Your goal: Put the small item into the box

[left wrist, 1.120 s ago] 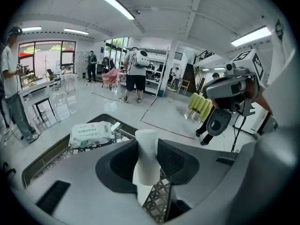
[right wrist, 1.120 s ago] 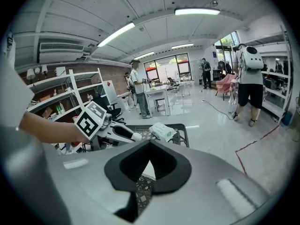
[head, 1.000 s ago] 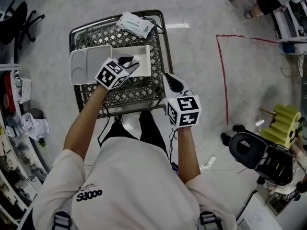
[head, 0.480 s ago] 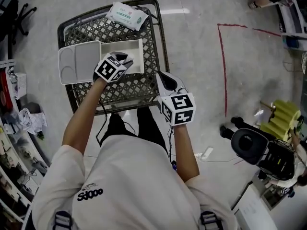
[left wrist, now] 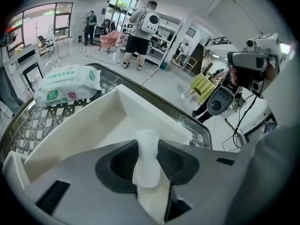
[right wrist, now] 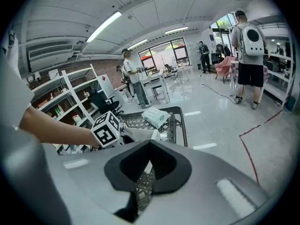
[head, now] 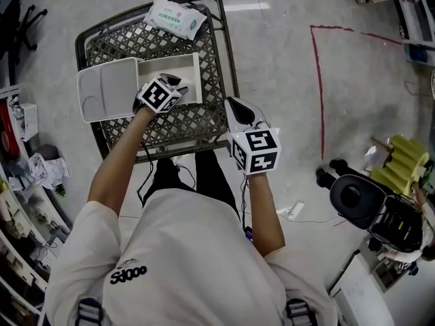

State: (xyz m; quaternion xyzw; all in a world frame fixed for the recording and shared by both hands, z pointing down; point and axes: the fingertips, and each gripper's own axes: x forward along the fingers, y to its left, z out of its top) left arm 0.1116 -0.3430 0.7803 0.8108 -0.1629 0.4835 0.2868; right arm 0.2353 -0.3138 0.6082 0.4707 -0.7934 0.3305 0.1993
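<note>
An open white box [head: 187, 66] lies on a metal lattice cart [head: 197, 122], with its lid [head: 109, 90] beside it on the left. My left gripper [head: 178, 82] hangs over the box's near left part, pointing steeply down. In the left gripper view it [left wrist: 149, 144] is shut on a small white item [left wrist: 146, 165], a soft folded piece that sticks up past the pads, and the box's hollow [left wrist: 101, 125] lies just beyond. My right gripper [head: 239, 112] waits by the cart's near right corner; its [right wrist: 149, 144] jaws meet at the tips with nothing in them.
A green-and-white pack of wipes [head: 175, 16] lies on the cart's far edge. Red tape [head: 318, 87] marks the floor at the right. A black device and a yellow rack [head: 401, 165] stand lower right. Shelves line the left side. Some people stand far off.
My left gripper has come down and tipped further over the box, still holding the white item. The right gripper has sunk a little beside the cart.
</note>
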